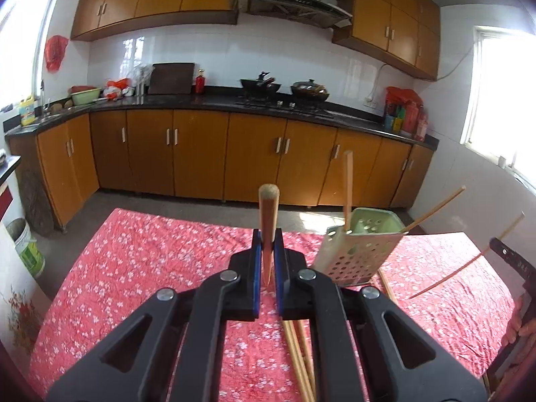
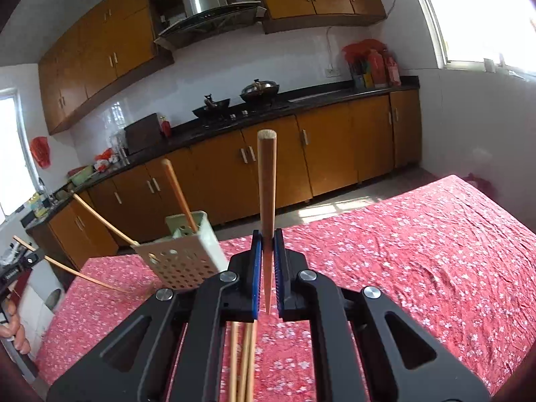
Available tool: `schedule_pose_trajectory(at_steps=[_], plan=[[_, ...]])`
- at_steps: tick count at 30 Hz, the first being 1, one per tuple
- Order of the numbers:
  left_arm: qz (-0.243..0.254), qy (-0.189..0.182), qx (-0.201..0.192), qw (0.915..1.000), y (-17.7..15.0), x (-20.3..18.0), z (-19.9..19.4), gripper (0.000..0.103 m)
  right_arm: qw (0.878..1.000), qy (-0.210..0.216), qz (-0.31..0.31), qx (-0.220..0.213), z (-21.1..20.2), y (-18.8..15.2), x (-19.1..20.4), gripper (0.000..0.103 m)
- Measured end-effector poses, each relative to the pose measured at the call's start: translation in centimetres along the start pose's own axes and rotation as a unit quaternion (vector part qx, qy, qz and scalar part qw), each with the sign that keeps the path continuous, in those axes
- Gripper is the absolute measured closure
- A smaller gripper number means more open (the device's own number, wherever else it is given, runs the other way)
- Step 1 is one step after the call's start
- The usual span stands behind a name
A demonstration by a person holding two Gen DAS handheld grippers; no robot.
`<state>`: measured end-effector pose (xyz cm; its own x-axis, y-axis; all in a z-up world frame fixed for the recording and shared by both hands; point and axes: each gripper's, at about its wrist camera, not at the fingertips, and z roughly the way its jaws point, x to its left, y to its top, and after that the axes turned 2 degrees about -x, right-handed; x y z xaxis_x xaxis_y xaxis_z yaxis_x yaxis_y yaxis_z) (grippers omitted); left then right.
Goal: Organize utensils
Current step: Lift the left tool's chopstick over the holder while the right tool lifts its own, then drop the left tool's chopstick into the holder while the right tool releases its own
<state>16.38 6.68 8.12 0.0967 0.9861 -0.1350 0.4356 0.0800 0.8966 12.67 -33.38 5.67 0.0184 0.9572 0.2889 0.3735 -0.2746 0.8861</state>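
Observation:
My left gripper is shut on a wooden chopstick that stands upright between its blue pads. My right gripper is shut on another wooden chopstick, also upright. A pale green perforated utensil holder stands on the table right of my left gripper, with a chopstick inside; it shows in the right wrist view left of my right gripper. The other gripper's chopstick crosses the right side. Loose chopsticks lie on the cloth under my left gripper, and chopsticks under my right.
The table carries a red floral cloth. Beyond it are orange kitchen cabinets, a dark counter with woks and a stove. A white bucket stands on the floor at left. A hand shows at the left edge.

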Motion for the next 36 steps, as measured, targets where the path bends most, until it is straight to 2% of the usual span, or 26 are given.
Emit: schedule_pose_trajectory(at_steps=[4, 8, 14, 17, 21, 24, 29, 33, 36], plan=[[0.019, -0.034, -0.017, 0.9991, 1.8, -2.4, -1.6, 0.095, 0.998, 0.069, 0.007, -0.002, -1.1, 2.5, 2.3, 0.095], [0.023, -0.06, -0.049, 0.9967, 3.7, -4.7, -3.0, 0.095, 0.994, 0.099, -0.013, -0.041, -2.4, 4.7, 5.0, 0.095], [-0.015, -0.075, -0.108, 0.9912, 6.7, -7.3, -2.6, 0.095, 0.991, 0.092, -0.014, -0.095, -1.9, 6.6, 7.0, 0.095], [-0.035, -0.071, -0.135, 0.9877, 8.2, -8.0, -2.0, 0.095, 0.99, 0.085, -0.013, -0.115, -1.1, 7.0, 7.5, 0.095], [-0.037, -0.058, -0.162, 0.9844, 9.1, -8.7, -0.6, 0.095, 0.988, 0.07, -0.021, -0.135, 0.5, 6.9, 7.9, 0.095], [-0.034, -0.054, -0.153, 0.9862, 9.0, -9.1, 1.7, 0.095, 0.989, 0.062, -0.03, -0.133, 1.7, 6.3, 8.3, 0.095], [-0.035, -0.054, -0.121, 0.9905, 7.6, -9.2, 5.9, 0.095, 0.994, 0.054, -0.028, -0.094, 5.0, 5.2, 7.8, 0.095], [-0.032, -0.049, -0.094, 0.9938, 6.4, -8.9, 8.0, 0.095, 0.996, 0.051, -0.026, -0.073, 6.0, 4.6, 7.4, 0.095], [-0.037, -0.043, -0.083, 0.9949, 6.2, -8.5, 8.6, 0.088, 0.996, 0.053, -0.028, -0.067, 5.7, 4.5, 7.5, 0.094]])
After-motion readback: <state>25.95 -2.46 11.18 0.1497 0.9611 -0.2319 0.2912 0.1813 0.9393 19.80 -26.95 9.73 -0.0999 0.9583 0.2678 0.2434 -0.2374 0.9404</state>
